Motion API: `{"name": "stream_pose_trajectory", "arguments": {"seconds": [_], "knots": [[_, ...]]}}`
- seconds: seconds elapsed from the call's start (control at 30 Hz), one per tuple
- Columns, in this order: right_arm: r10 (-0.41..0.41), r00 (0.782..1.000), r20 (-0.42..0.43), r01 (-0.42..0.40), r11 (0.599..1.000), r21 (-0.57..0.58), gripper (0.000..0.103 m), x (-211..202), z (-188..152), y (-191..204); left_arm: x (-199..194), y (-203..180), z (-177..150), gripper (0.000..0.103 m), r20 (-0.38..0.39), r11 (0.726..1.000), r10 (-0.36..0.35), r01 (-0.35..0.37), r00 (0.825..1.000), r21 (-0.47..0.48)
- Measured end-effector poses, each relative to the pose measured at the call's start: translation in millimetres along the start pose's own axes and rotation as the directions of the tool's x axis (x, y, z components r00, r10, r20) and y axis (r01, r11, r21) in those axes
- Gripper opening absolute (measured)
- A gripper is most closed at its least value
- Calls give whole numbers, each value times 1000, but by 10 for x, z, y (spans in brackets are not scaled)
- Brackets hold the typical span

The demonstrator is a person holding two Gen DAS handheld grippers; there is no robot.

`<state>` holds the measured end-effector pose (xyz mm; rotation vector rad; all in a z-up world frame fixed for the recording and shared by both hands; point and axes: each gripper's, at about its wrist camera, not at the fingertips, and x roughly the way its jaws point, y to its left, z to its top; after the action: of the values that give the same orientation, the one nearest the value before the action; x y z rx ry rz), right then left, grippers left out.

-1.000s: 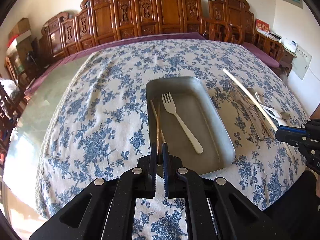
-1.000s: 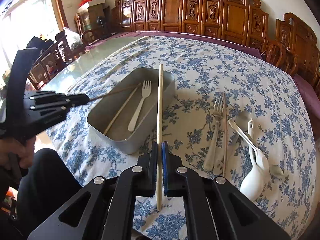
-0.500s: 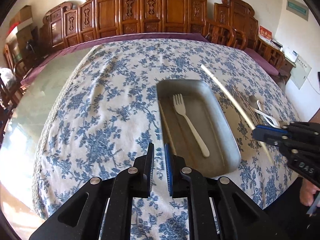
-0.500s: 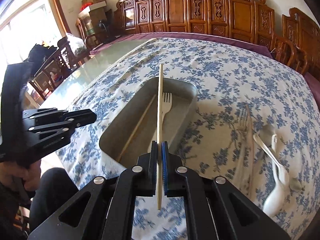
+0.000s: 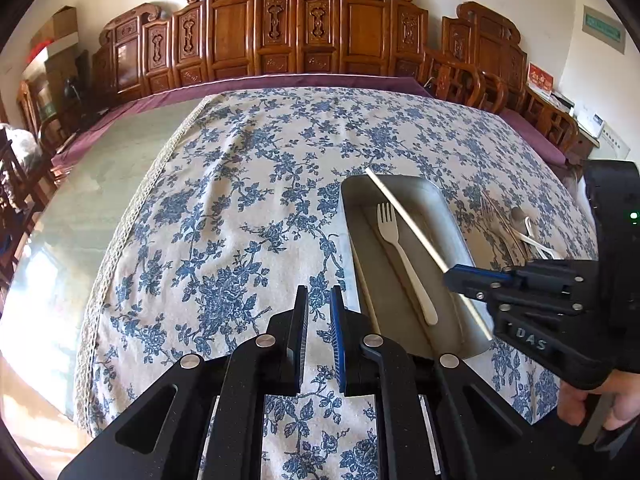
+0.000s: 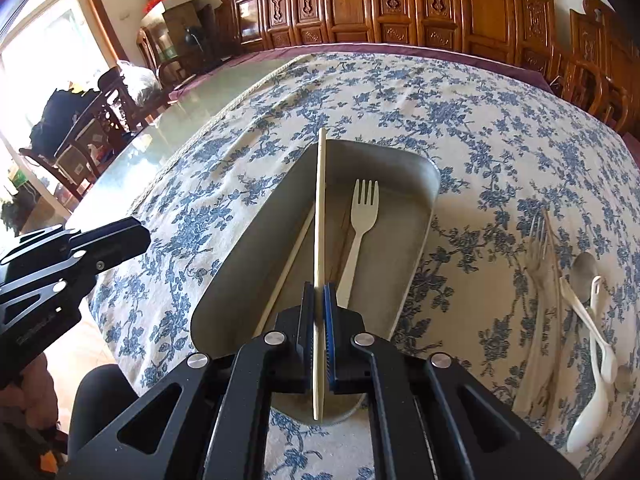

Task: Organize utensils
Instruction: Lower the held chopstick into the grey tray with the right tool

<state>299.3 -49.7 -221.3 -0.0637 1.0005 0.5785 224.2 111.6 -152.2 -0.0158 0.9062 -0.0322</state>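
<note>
I'm holding a pale chopstick (image 6: 319,240) pinched tight in my right gripper (image 6: 319,312), its long axis running straight ahead along the fingers, far tip reaching past the tray's (image 6: 416,264) far rim, near end sticking out behind the pads. It's hanging over the metal tray, lengthwise with it. Inside, a white fork (image 6: 359,232) is lying tines toward the far end, a second chopstick (image 6: 286,268) resting along the left wall. My left gripper (image 5: 319,312) is hovering over the flowered tablecloth (image 5: 240,220) just left of the tray, jaws a narrow gap apart, gripping nothing. More cutlery (image 6: 576,312) is lying toward the table's right edge.
</note>
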Motion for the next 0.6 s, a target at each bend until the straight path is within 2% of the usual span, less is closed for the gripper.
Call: {"name": "stream_pose_trajectory", "arguments": {"seconds": [0.6], "knots": [[5,1000,3,-5,1000,5,7,100,65,18,-42,-12,19,11,11,1000,6,-6,1000,0]]}}
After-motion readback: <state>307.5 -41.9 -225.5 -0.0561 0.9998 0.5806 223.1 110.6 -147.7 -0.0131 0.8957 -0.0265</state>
